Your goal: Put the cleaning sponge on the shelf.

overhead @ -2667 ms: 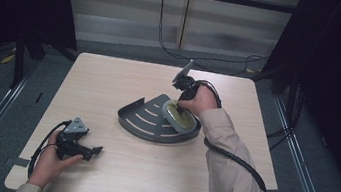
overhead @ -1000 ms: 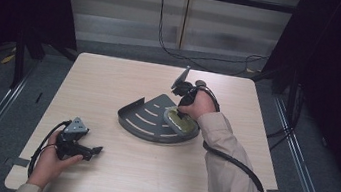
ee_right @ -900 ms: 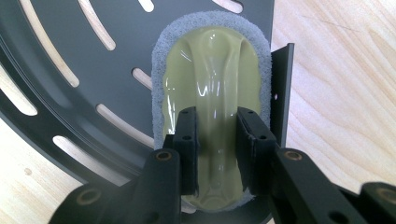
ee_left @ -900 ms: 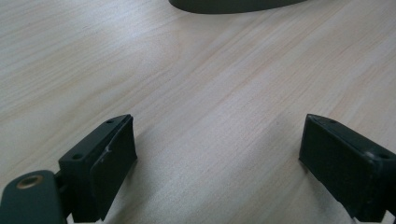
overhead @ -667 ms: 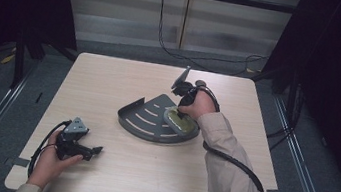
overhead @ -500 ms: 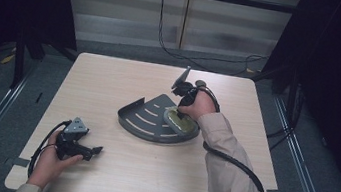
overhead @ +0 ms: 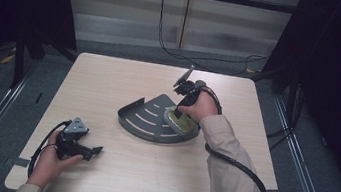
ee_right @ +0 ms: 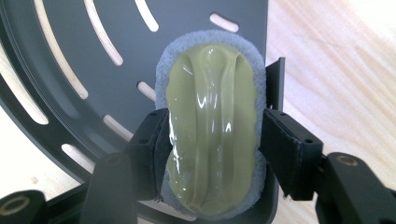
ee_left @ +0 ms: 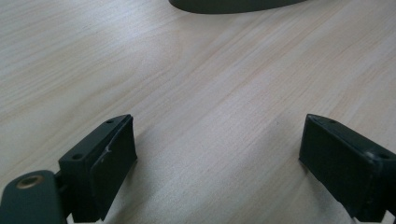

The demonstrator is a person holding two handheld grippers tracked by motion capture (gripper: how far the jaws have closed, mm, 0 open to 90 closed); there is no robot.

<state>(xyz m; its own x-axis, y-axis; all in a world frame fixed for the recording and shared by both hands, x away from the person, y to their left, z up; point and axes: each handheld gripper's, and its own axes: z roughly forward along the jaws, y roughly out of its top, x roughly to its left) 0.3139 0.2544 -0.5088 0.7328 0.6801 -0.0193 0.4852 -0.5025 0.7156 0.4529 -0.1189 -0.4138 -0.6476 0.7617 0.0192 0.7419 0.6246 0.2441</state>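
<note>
A sponge [ee_right: 212,126] with a glossy olive-green top and a grey felt base lies on a dark grey quarter-round slotted tray [ee_right: 93,46], close to the tray's straight edge. My right gripper [ee_right: 215,137] is shut on the sponge, one jaw pressed against each long side. In the high view the tray [overhead: 147,118] sits at the table's middle, with the sponge [overhead: 181,122] at its right end under my right gripper [overhead: 179,113]. Down at the table's front left, my left gripper [overhead: 94,151] rests on the wood. Its jaws stand wide open [ee_left: 219,154] with nothing between them.
The tray's curved rim [ee_left: 233,4] shows at the top of the left gripper view. The light wooden table [overhead: 110,82] has dark floor and metal rails around it. A cable [overhead: 234,163] trails from the right gripper along the sleeve.
The right hand has come down slightly, bringing the sponge flatter onto the tray. The left gripper has not moved.
</note>
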